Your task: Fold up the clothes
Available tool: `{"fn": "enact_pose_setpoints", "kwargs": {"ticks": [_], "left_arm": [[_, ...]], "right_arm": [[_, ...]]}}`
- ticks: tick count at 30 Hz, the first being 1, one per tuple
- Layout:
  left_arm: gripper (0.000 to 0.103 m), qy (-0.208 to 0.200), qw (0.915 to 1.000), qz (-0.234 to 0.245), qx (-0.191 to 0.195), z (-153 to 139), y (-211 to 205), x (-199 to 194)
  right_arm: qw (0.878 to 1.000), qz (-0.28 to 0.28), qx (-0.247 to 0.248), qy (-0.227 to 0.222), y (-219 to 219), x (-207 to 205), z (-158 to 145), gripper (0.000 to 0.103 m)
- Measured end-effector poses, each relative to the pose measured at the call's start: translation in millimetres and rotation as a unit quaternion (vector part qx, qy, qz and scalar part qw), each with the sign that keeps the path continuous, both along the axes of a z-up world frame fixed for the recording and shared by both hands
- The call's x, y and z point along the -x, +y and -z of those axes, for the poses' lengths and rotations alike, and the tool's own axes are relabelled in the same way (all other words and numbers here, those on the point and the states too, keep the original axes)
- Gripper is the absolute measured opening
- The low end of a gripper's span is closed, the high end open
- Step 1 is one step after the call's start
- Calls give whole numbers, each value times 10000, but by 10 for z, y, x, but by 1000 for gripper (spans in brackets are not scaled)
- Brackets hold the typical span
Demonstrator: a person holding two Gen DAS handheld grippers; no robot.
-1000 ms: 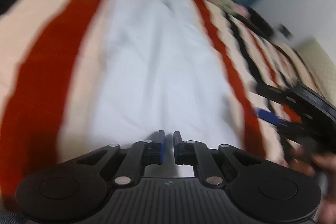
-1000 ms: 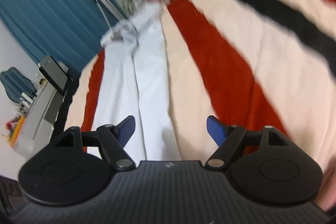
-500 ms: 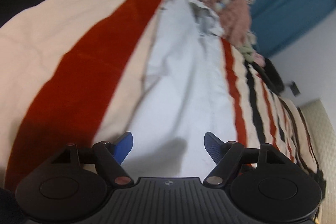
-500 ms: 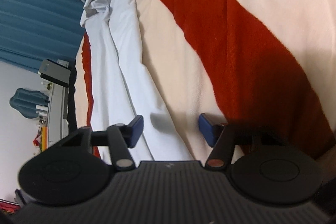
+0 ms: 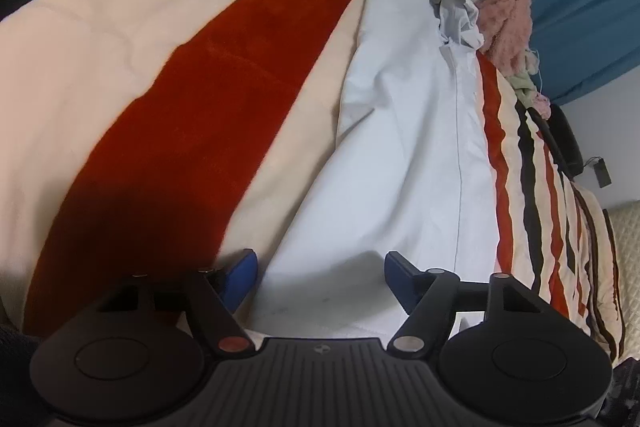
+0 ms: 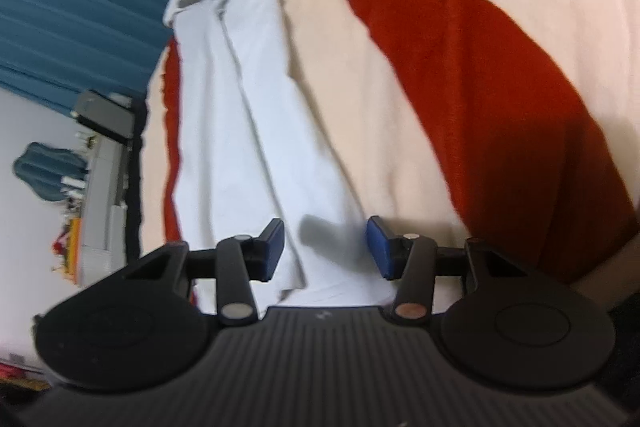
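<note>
Long white cloth garment (image 5: 416, 155) on striped blanket (image 5: 224, 99); left gripper (image 5: 320, 277) and right gripper (image 6: 326, 247) fingers apart, both closing, straddling its hem.

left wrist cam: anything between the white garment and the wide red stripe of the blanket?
Only a bare cream stripe of the blanket separates the long white garment from the wide red stripe; the left wrist view shows it.
</note>
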State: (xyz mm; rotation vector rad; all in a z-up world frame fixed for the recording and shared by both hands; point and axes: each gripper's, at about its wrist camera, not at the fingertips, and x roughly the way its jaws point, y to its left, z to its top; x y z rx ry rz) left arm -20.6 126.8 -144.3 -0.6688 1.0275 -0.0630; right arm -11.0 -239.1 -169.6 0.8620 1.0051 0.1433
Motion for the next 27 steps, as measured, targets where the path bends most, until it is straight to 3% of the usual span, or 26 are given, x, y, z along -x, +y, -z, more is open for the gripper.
{"fn": "enact_pose_setpoints", "kwargs": {"ticks": [4, 7, 9, 12, 13, 15, 17, 22, 27], "left_arm": [[63, 134, 9998, 112, 53, 49, -36, -11], [43, 197, 9997, 106, 27, 60, -49, 16], [20, 216, 9997, 60, 92, 63, -36, 38], [10, 133, 9993, -66, 348, 56, 20, 77], [8, 79, 9988, -120, 470, 50, 48, 92], [7, -30, 9972, -229, 714, 40, 103, 122], [6, -216, 9940, -332, 1015, -18, 158, 163], [5, -670, 9835, -525, 1597, -283, 294, 262], [4, -1216, 9719, -498, 1954, -801, 338, 365]], "right_arm": [[9997, -124, 202, 71, 60, 0, 15, 47], [9990, -393, 139, 189, 125, -12, 46, 49], [9986, -484, 90, 211, 138, 8, 46, 49], [9981, -556, 46, 256, 165, 47, 54, 45], [9980, -557, 101, 277, 174, 57, 48, 40], [9986, -426, 102, 301, 144, 89, 38, 12], [9992, -349, -20, 188, 109, 127, 12, 11], [9980, -188, -128, -584, 24, 228, -290, 10], [9894, -183, -197, -1428, -109, 321, -874, 9]]}}
